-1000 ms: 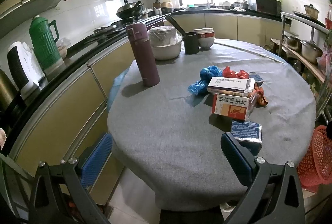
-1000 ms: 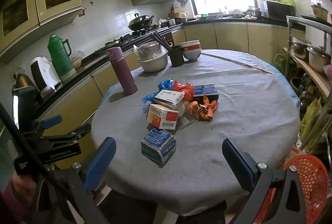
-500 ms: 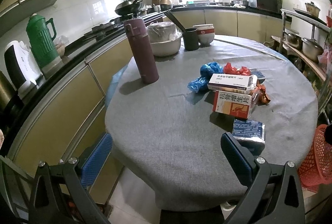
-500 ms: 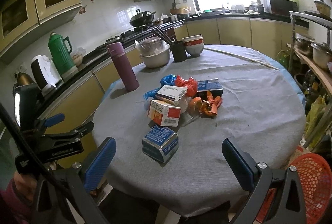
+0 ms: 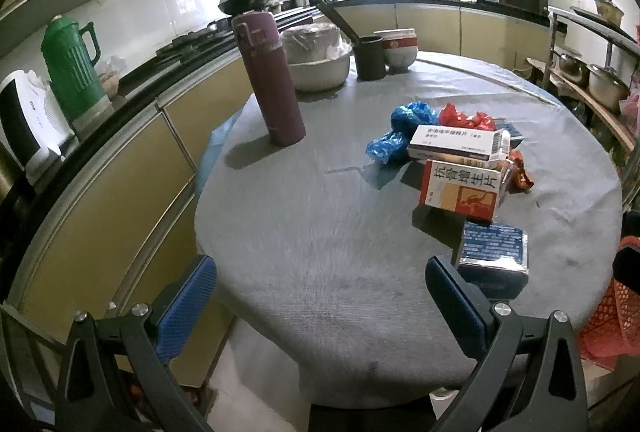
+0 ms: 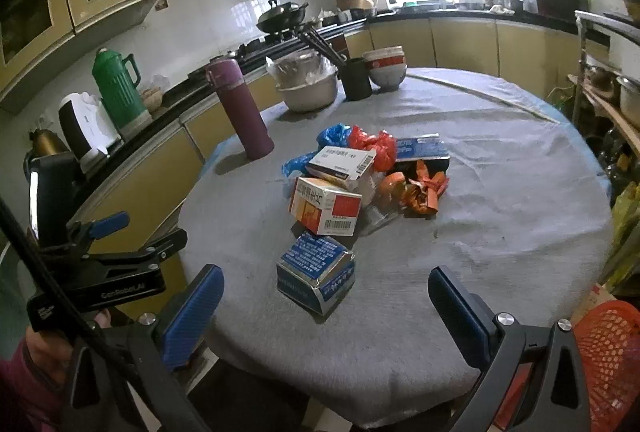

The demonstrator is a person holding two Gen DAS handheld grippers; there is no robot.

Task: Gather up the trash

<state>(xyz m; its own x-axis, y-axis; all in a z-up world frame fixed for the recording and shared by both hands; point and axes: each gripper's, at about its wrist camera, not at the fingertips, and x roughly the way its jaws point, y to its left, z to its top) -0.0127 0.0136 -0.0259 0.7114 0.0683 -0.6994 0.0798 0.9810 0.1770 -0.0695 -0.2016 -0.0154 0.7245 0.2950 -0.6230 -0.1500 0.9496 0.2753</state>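
Note:
A heap of trash lies mid-table on the grey cloth: a crumpled blue carton (image 6: 314,274) nearest me, an orange-and-white medicine box (image 6: 325,210), a white box (image 6: 342,162), blue bags (image 6: 332,136), a red bag (image 6: 372,144) and orange wrappers (image 6: 424,186). In the left wrist view the blue carton (image 5: 492,252) sits just beyond the right finger. My left gripper (image 5: 320,300) is open and empty over the table's near edge. My right gripper (image 6: 324,312) is open and empty, just short of the blue carton. A red mesh basket (image 6: 608,348) stands low at the right.
A purple flask (image 6: 240,110) stands left of the heap. A steel bowl (image 6: 308,88), black chopstick cup (image 6: 356,78) and stacked bowls (image 6: 386,68) sit at the far edge. Counter and cabinets run along the left; a pot shelf (image 5: 592,88) stands right.
Both grippers have moved forward toward the table; the trash heap and the flask appear larger and nearer. Nothing has been taken hold of.

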